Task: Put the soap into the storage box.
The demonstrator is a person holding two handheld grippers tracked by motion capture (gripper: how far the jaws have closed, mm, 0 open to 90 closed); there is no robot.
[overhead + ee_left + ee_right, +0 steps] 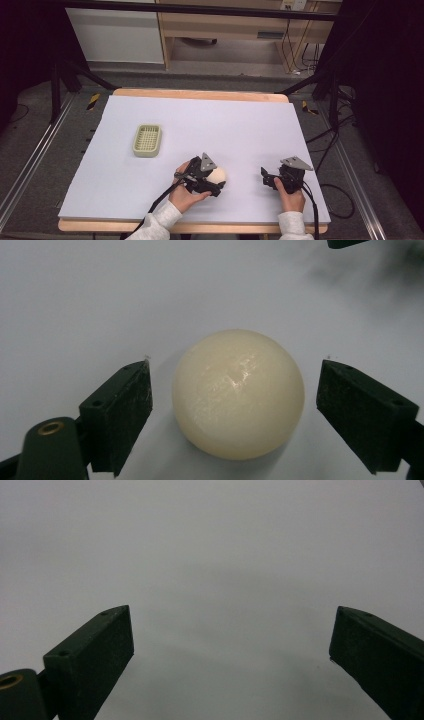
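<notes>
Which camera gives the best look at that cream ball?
The left gripper view: the cream ball sits large between open jaws, untouched. The high view shows it small, half hidden by the left gripper.

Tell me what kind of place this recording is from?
Probably a lab data-collection bench, not a home: a table with a plain white sheet, black frame rails around it, loose cables on the floor, and a person working a hand-held left gripper and right gripper.
</notes>
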